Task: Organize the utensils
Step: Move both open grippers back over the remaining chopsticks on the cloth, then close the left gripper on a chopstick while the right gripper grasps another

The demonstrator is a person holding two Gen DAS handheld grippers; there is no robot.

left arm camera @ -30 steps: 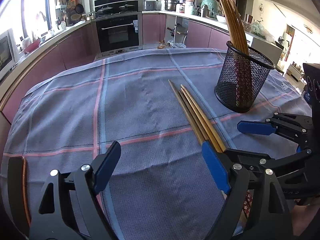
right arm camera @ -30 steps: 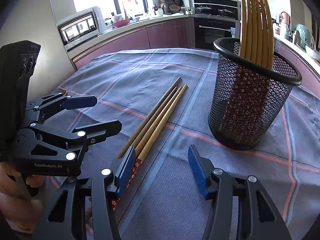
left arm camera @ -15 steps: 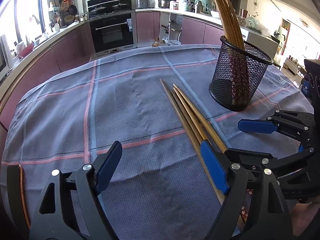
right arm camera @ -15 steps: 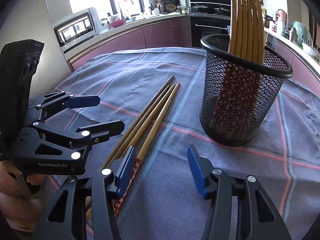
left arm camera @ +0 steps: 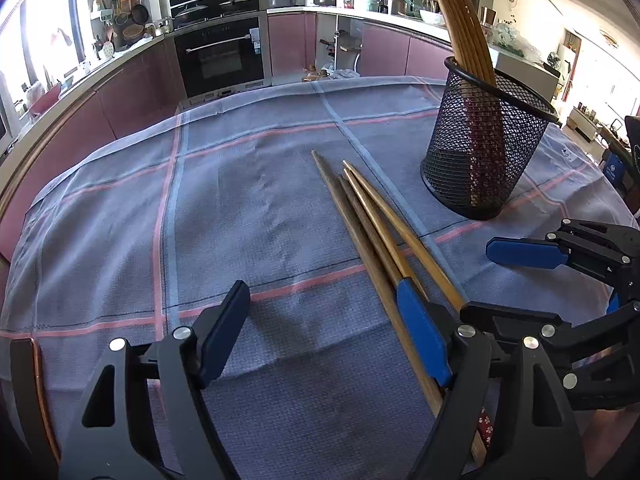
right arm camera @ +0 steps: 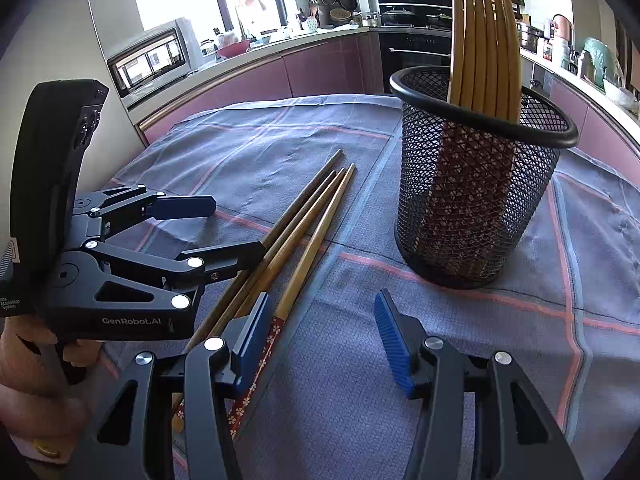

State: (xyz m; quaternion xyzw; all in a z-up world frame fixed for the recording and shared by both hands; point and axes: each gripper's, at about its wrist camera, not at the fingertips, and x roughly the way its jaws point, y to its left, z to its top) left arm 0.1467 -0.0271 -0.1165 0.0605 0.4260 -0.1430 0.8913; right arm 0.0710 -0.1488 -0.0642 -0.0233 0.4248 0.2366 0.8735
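Now, left claw: wide, closing, nothing gripped; chopsticks touching its right finger.
Right claw: half-spread, empty; mesh cup ahead.

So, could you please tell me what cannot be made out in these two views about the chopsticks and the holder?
- Loose chopsticks: handle ends, left wrist view, hidden behind the left hand-held gripper.
- Same chopsticks, right wrist view: their number is unclear, as the right hand-held gripper covers the ends.
- Mesh holder: chopsticks inside cut off by the top edge.
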